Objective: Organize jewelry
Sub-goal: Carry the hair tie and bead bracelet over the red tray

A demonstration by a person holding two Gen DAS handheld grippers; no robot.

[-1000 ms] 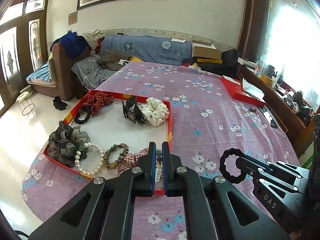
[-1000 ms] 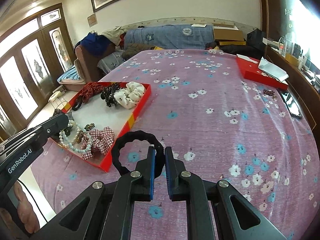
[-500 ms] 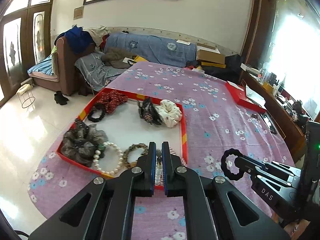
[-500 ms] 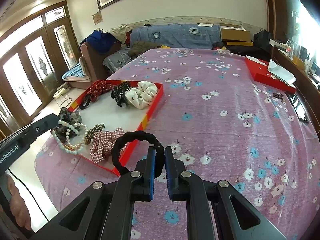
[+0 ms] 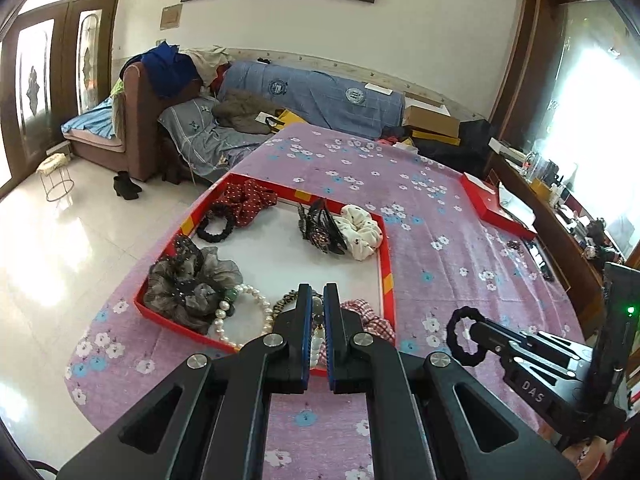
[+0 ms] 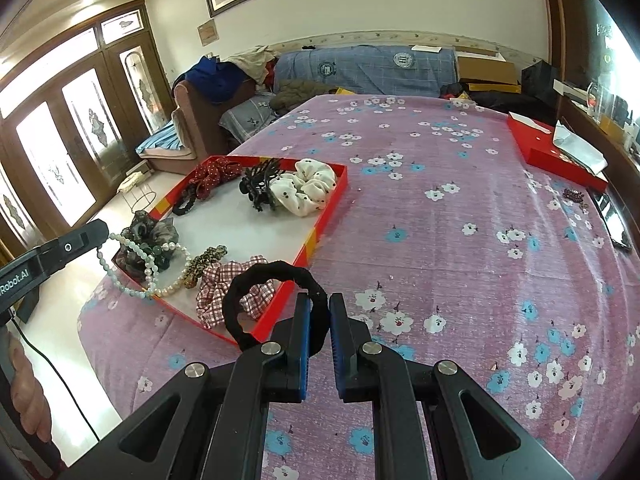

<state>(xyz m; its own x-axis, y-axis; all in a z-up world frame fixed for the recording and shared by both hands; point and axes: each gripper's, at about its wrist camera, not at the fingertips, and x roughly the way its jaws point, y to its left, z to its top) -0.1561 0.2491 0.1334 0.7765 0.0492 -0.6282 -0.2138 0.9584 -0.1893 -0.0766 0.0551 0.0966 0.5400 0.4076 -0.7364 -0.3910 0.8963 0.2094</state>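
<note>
Right gripper [image 6: 316, 320] jaws clamp the black tie [image 6: 272, 300], tray [image 6: 320, 232] ahead-left; left gripper [image 5: 316, 320], nearer, pinches a bead strand [image 6: 120, 276].

A purple cloth [image 6: 460, 248] is patterned with white and blue flowers. A red tray [image 6: 320, 232] is lined white. One scrunchie [image 6: 236, 284] is checked red and white; the hair tie [image 6: 272, 300] is black.

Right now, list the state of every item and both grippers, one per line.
left gripper: shut on the pale bead strand, lifted over the tray's near corner
right gripper: shut on the black hair tie, held above the table
red tray: open, flat on the tablecloth
plaid scrunchie: lying in the tray
black claw clip: closed, resting in the tray
</note>
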